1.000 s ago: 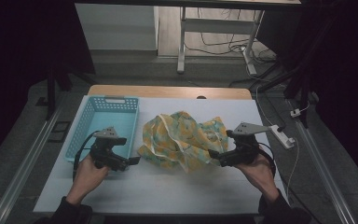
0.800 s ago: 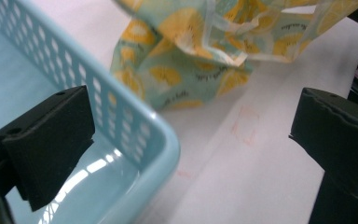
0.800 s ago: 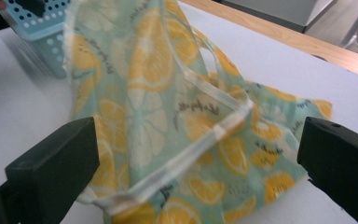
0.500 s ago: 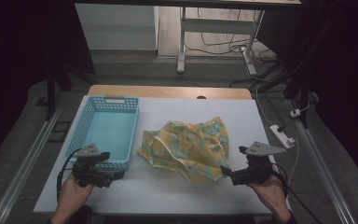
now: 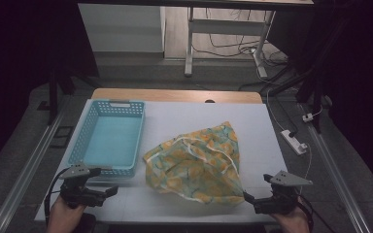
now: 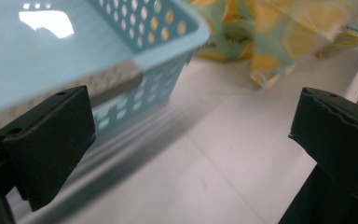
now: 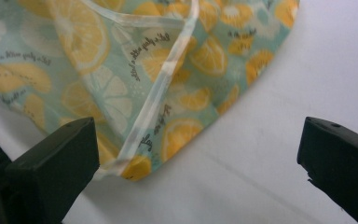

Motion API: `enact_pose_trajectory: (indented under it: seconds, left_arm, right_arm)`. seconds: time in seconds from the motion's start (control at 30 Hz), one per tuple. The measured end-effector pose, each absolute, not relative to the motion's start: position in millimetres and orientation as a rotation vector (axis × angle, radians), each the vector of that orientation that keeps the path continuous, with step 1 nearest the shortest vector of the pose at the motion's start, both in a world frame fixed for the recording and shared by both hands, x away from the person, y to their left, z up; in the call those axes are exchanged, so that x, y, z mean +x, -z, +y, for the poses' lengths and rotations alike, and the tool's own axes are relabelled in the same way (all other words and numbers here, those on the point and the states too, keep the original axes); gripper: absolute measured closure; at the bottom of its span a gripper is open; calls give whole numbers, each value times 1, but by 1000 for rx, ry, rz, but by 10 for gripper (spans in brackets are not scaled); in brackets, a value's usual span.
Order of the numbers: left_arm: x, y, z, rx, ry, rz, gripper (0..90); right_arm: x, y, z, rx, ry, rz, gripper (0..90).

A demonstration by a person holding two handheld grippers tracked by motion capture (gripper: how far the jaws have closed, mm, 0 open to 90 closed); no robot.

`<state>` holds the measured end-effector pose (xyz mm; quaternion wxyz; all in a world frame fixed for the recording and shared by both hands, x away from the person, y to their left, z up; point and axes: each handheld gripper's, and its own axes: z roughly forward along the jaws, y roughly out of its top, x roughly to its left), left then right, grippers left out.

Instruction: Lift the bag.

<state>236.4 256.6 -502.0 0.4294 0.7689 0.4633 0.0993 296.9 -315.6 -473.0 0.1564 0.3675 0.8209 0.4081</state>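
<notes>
Cloth: your lemon-print cloth (image 5: 196, 167) is lying loosely spread on the white table (image 5: 272, 141), roughly mid-table, just right of the basket. The near corner points toward your right hand.

Basket: the light blue basket (image 5: 108, 138) sits on the left half of the table, and nothing shows inside it from above.

Left gripper: your left gripper (image 5: 108, 192) is at the near left edge, just in front of the basket's near wall. In the left gripper view (image 6: 191, 140) the jaws are spread wide with nothing between them but tabletop.

Right gripper: your right gripper (image 5: 249, 199) is at the near right edge, tips right by the cloth's near corner. In the right gripper view (image 7: 198, 154) the jaws are wide apart, and the cloth's corner lies just beside the left jaw, not pinched.
</notes>
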Motion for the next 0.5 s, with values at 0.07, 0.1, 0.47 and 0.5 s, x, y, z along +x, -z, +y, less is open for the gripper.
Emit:
enact_pose_trajectory:
  seconds: [0.07, 0.1, 0.47, 0.5]
  left_arm:
    - [234, 507, 259, 1925, -241, 1168, 0]
    - [233, 509, 260, 1930, -242, 1178, 0]
    - [228, 521, 266, 1972, -243, 1257, 0]
    - [229, 521, 266, 1973, -240, 1253, 0]
  right_arm:
    - [293, 478, -320, 1072, -1149, 2346, 0]
    - [291, 480, -322, 1082, -1138, 2345, 0]
    - [282, 497, -335, 1160, -1026, 2346, 0]
    - [282, 497, -334, 1158, -1016, 2346, 0]
